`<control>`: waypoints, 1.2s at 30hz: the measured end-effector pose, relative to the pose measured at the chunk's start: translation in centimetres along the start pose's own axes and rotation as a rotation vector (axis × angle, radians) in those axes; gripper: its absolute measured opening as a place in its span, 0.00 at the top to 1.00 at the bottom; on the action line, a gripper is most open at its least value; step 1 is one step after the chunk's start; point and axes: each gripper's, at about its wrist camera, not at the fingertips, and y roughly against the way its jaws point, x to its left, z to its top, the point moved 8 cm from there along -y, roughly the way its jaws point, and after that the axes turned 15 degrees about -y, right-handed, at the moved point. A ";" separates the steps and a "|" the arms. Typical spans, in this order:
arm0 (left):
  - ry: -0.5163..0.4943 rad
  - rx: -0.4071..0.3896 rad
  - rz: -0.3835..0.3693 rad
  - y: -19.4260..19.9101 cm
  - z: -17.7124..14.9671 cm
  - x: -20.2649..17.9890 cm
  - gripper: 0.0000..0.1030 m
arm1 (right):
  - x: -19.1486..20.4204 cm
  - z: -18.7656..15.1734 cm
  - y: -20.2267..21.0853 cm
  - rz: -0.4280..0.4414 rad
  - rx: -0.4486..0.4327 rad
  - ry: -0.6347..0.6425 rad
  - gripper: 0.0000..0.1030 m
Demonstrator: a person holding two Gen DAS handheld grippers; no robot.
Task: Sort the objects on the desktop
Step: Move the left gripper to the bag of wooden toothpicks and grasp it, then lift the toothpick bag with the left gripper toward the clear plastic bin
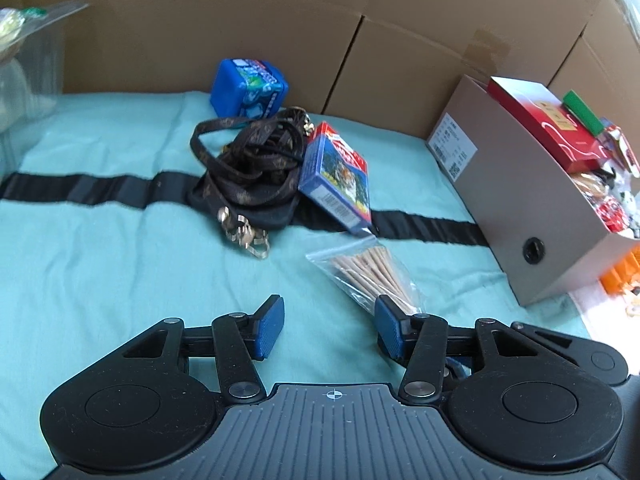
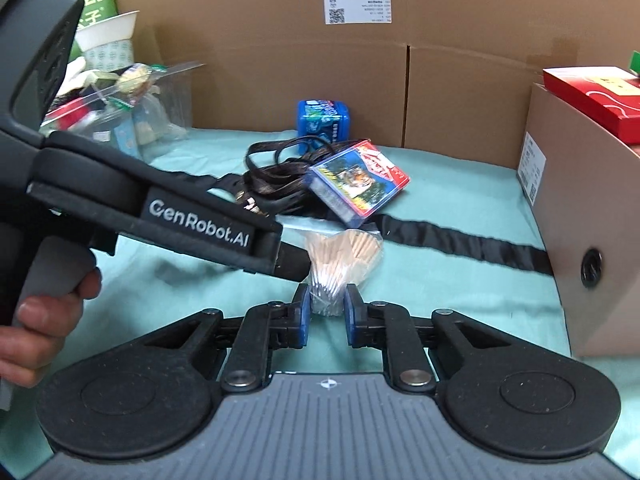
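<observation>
A clear bag of wooden sticks point(image 1: 370, 274) point(image 2: 340, 256) lies on the teal cloth. My right gripper point(image 2: 326, 312) is closed around the bag's near end, pads touching it. My left gripper point(image 1: 330, 330) is open and empty, its right finger beside the bag; its body point(image 2: 160, 208) shows in the right wrist view, just left of the bag. Behind lie a blue card box with a tiger picture point(image 1: 336, 178) point(image 2: 358, 182), a brown strap on a dark case point(image 1: 248, 164) point(image 2: 276, 176), and a blue cube box point(image 1: 248, 88) point(image 2: 324, 118).
A grey open box point(image 1: 532, 200) point(image 2: 584, 216) full of packets stands at the right. A clear bin of items point(image 2: 120, 116) stands at the back left. Cardboard boxes point(image 1: 240, 32) wall the back. A black stripe point(image 1: 80, 188) crosses the cloth.
</observation>
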 end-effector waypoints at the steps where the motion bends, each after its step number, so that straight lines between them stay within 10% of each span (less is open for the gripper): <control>1: 0.003 0.001 -0.006 0.3 -0.3 -0.1 0.37 | 0.1 -0.3 0.4 -0.002 0.000 -0.002 0.81; 17: 0.003 0.013 -0.108 2.9 -3.3 -3.3 0.21 | 0.7 -4.1 4.7 -0.003 0.010 -0.006 0.69; 28: -0.049 0.013 -0.088 1.4 -2.3 -3.5 0.30 | 0.9 -3.2 3.6 -0.007 -0.010 -0.017 0.46; 32: -0.122 0.025 -0.096 1.3 -2.4 -4.4 0.49 | 0.8 -3.6 3.3 -0.014 -0.001 -0.027 0.46; 36: -0.129 0.019 -0.091 1.3 -2.5 -4.6 0.39 | 0.6 -3.5 3.4 -0.031 -0.004 -0.033 0.55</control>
